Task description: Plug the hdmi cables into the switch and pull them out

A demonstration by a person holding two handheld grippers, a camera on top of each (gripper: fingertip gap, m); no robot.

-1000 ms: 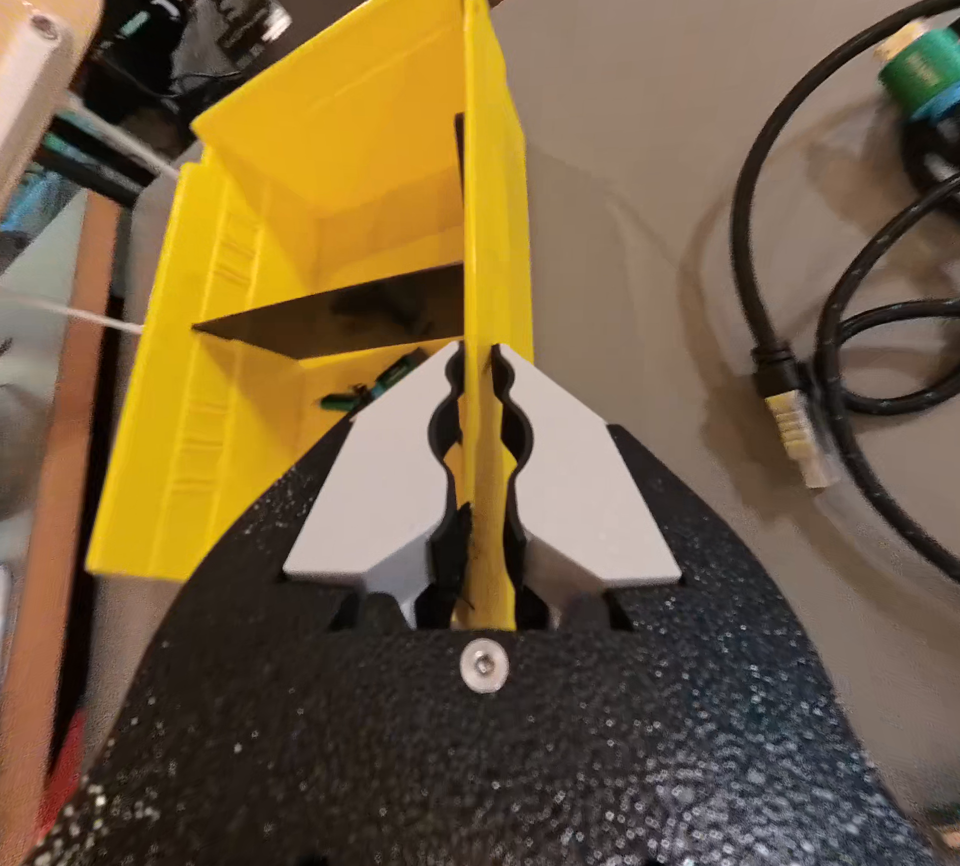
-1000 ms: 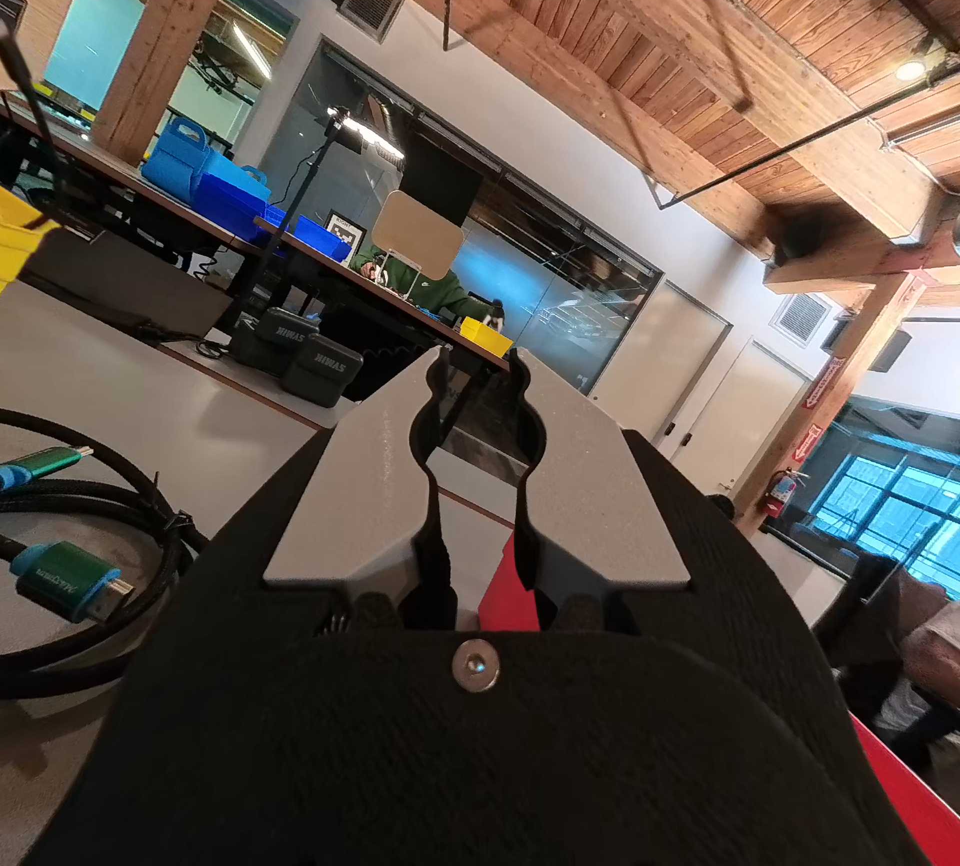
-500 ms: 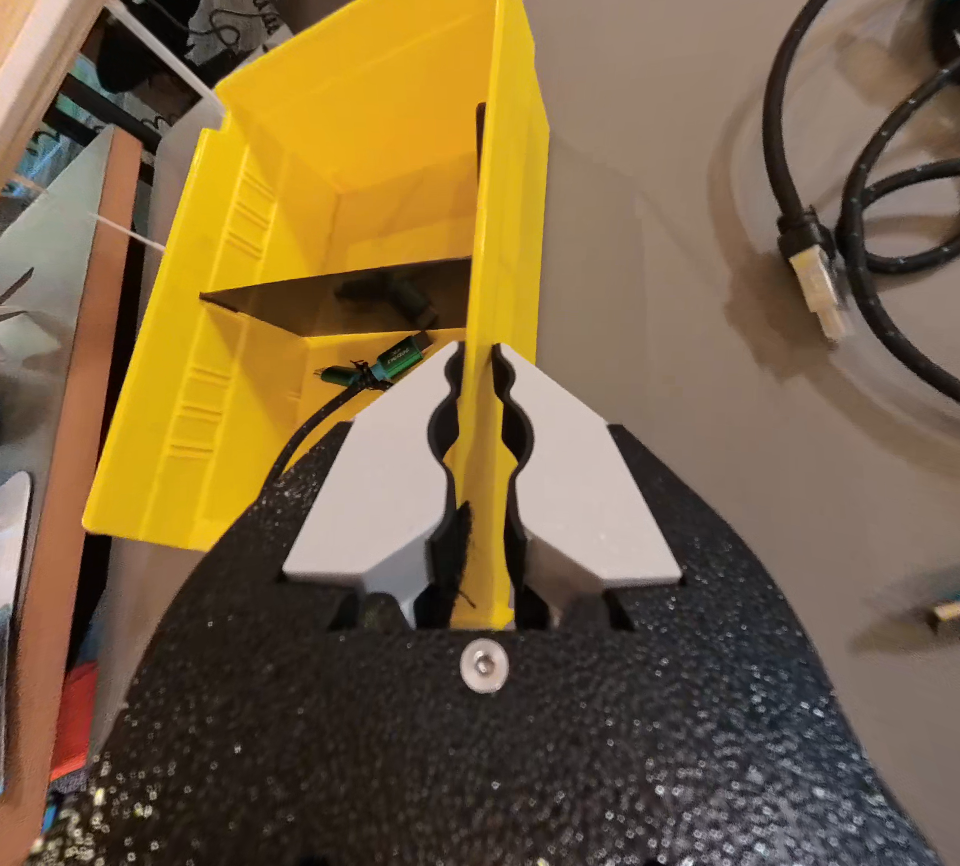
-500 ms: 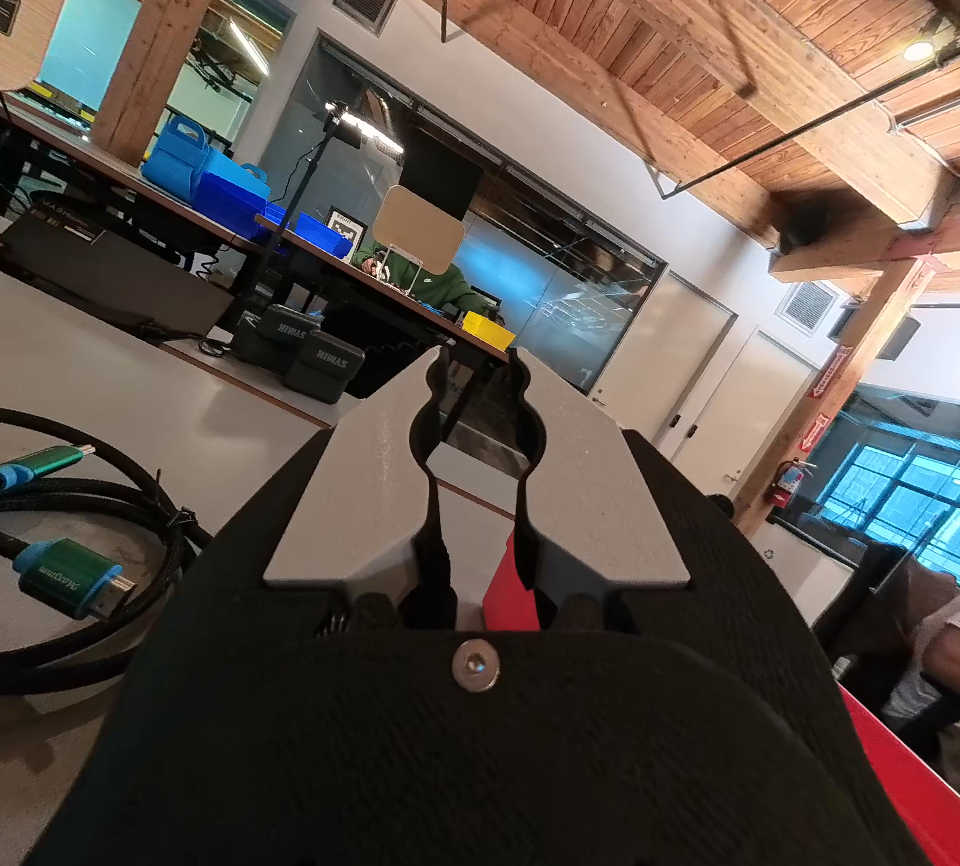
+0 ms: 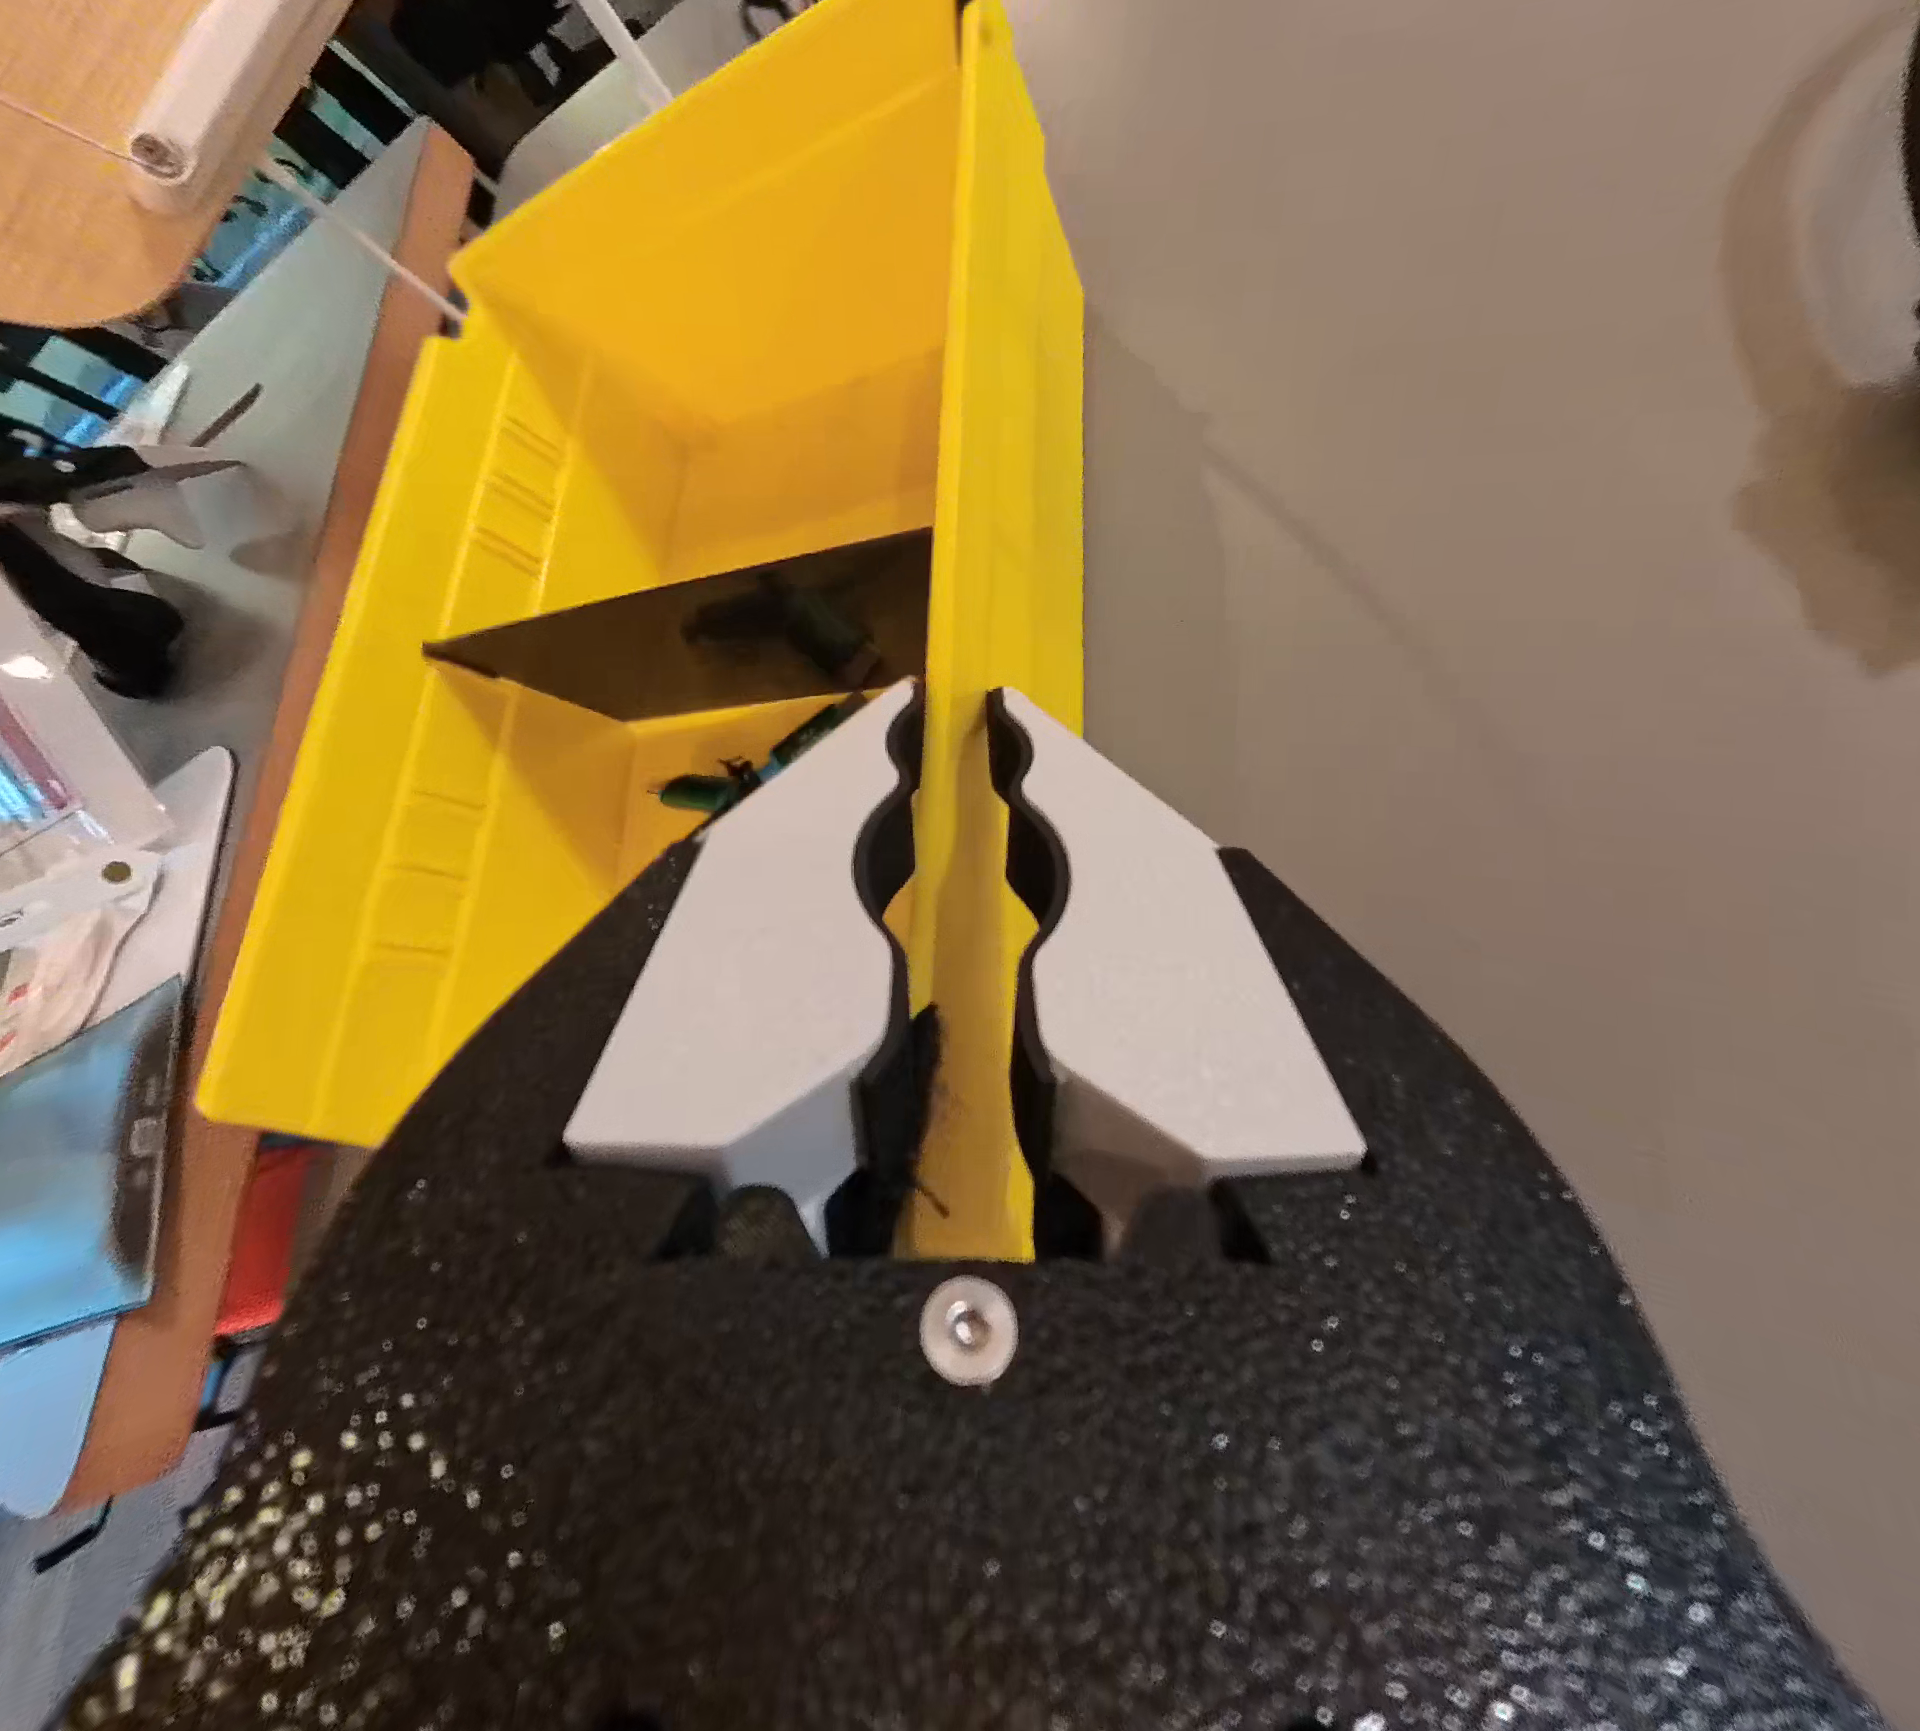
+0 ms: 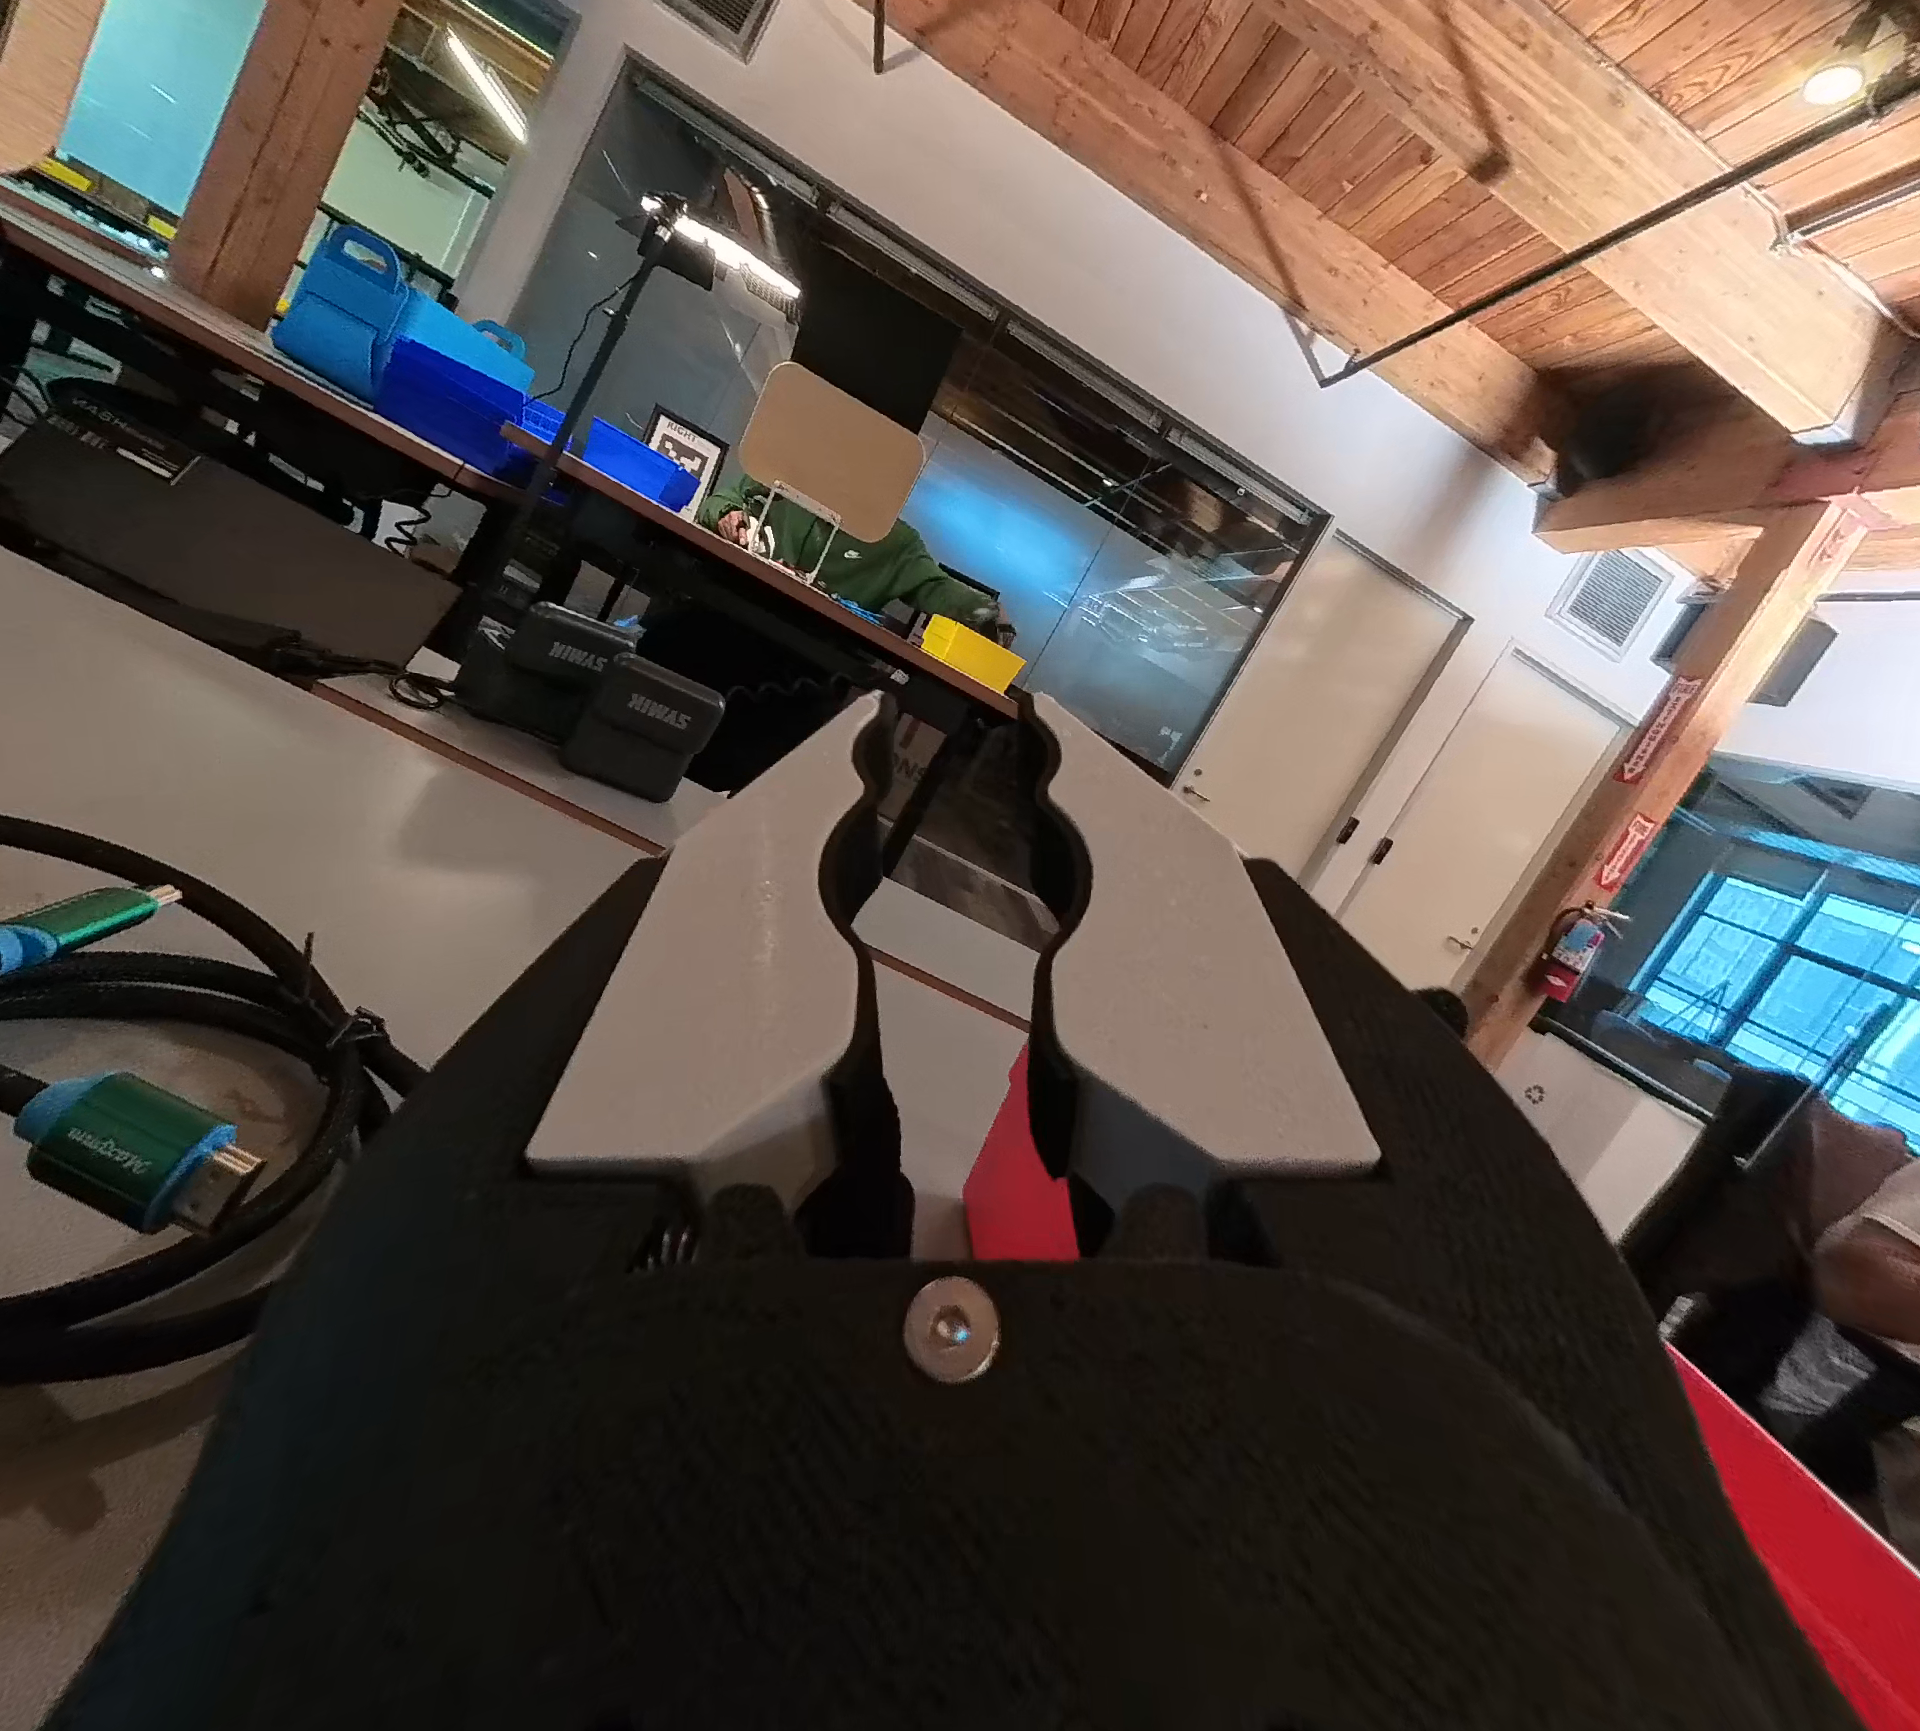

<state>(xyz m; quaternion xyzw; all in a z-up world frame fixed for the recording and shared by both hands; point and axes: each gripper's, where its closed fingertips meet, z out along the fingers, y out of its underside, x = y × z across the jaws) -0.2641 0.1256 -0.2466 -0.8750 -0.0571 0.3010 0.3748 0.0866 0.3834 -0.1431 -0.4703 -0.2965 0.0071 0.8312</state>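
My left gripper [image 5: 951,694] is shut on the right wall of a yellow bin [image 5: 644,351]. The bin has a black divider [image 5: 665,632], and a green-ended cable plug [image 5: 727,782] lies in its near compartment. My right gripper [image 6: 951,710] is open and empty, held above the grey table and pointing across the room. Two green HDMI plugs with blue collars [image 6: 135,1162] [image 6: 83,918] and their coiled black braided cable [image 6: 281,1006] lie on the table to its left. No switch is in view.
A red bin edge [image 6: 1818,1567] shows under and to the right of the right gripper. The grey table [image 5: 1455,538] stretches right of the yellow bin, and its wooden edge [image 5: 312,642] runs along the left. Black cases [image 6: 623,725] sit past the table. The gap from one gripper's tips to the other's is roughly 45 cm.
The left gripper, still shut on the yellow bin's wall, has moved away from the cables, which slid out of its view to the upper right. The right gripper has barely moved.
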